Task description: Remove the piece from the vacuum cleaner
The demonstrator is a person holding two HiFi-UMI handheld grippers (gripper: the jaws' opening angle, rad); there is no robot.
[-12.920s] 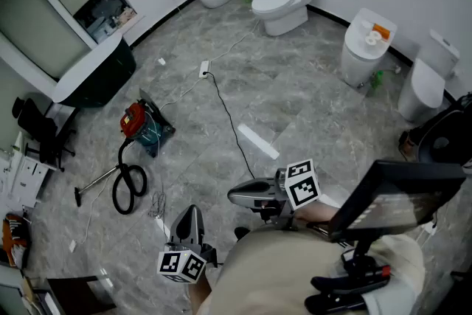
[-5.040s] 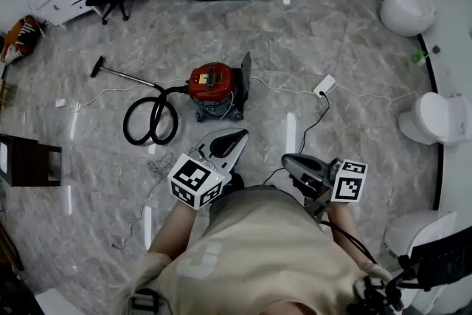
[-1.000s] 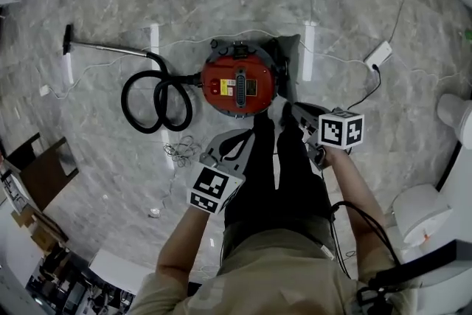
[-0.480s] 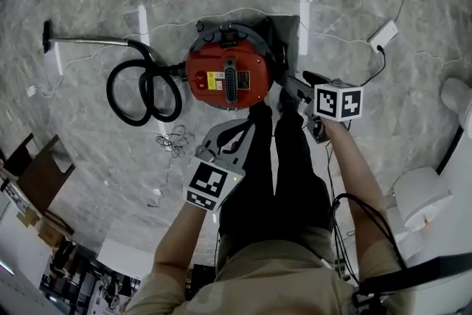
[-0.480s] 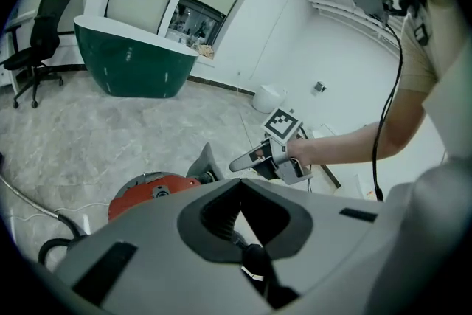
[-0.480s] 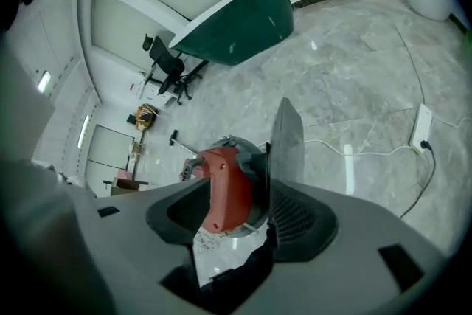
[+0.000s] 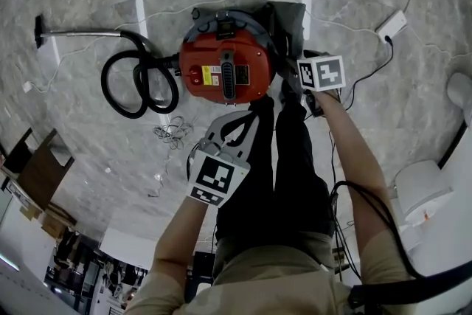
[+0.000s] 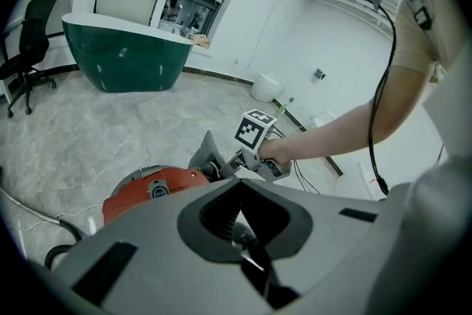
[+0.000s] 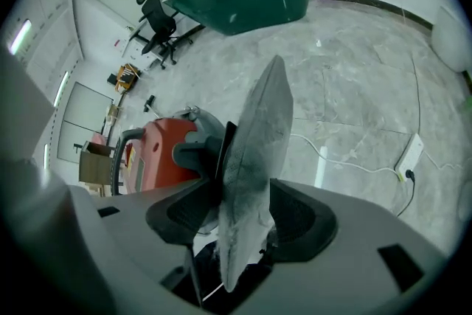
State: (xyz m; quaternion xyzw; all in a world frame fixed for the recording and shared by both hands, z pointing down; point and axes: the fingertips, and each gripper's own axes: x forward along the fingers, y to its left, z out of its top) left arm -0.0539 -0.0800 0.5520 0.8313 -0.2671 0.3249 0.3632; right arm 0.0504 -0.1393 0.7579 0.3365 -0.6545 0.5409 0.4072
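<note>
Floor (image 9: 354,85): piece (image 9: 258,130) between right jaws (parted)

Red vacuum cleaner (image 7: 221,74), seemingly speckled grey piece (image 9: 258,136)

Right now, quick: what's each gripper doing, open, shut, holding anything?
Left gripper: closed, empty.
Right gripper: open, jaws just opened; the grey panel beside the vacuum cleaner stands between them, not visibly clamped.
</note>
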